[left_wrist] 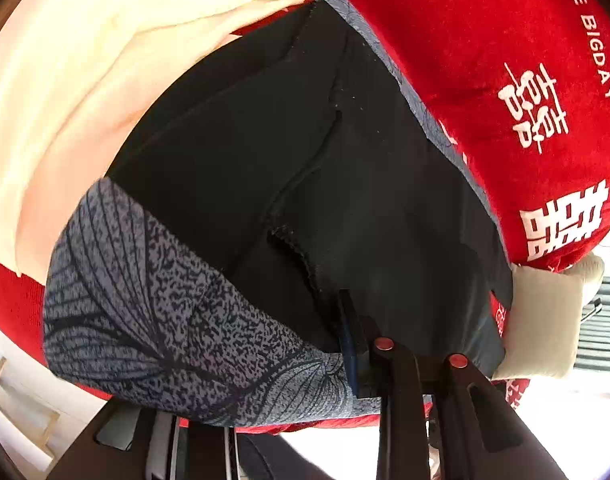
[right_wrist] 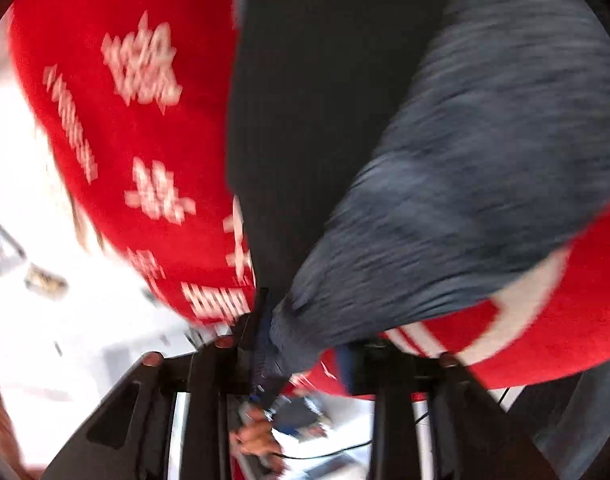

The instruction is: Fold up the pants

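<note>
The pants (left_wrist: 305,152) lie on the red blanket (left_wrist: 485,60), partly folded, black lining up. The left gripper (left_wrist: 369,340) pinches their near edge; the right gripper (right_wrist: 265,340) clamps a grey patterned end. Further folds seemingly remain.

Both grippers (left_wrist: 389,344) (right_wrist: 301,340) are black, red round studs at their joints, seemingly blue-padded jaws.

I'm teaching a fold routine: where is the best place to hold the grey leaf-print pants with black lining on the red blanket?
Grip the grey leaf-print pants at the near edge, approaching low from the bed's front. Fabric there lies thin and free; the far side is tucked against the red blanket.
</note>
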Motion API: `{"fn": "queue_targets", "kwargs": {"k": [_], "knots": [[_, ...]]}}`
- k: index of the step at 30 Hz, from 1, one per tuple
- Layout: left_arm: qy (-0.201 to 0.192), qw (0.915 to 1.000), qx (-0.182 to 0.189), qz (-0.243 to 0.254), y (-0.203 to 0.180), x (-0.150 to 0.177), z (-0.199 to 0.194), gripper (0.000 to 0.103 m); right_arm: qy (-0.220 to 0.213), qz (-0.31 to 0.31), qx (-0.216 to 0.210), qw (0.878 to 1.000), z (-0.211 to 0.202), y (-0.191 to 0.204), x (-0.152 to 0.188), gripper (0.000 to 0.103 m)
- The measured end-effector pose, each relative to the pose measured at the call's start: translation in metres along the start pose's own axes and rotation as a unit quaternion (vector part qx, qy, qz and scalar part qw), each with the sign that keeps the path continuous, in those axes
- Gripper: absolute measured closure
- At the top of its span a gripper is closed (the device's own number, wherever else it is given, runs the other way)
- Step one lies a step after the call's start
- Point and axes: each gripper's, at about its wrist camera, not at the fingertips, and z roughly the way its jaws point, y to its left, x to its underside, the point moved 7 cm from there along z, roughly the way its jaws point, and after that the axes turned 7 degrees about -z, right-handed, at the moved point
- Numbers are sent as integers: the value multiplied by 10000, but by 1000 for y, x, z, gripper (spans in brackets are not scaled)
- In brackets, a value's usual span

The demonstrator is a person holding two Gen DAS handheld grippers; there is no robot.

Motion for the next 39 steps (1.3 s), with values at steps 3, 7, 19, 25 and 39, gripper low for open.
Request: {"fn": "queue_targets", "kwargs": {"k": [3, 7, 19, 25, 39], "knots": [[0, 9999, -47, 136, -13, -2, -11, 73, -61, -176, 192, 9996, -8, 21, -2, 94], [-140, 9995, -50, 261, -37, -22, -34, 73, 274, -1277, 663, 9892, -5, 89, -22, 94], [-689, 9953, -582, 345, -115, -164, 19, 72, 1596, -1980, 1488, 9556, 102, 146, -183, 94], [-725, 9938, -815, 209, -123, -209, 69, 71, 1986, -1735, 1905, 9456, 153, 104, -243, 91], [-1258, 9639, -1811, 1491, -162, -182, -3, 12, 1974, -2664, 1689, 9282, 141, 176, -227, 32]]}}
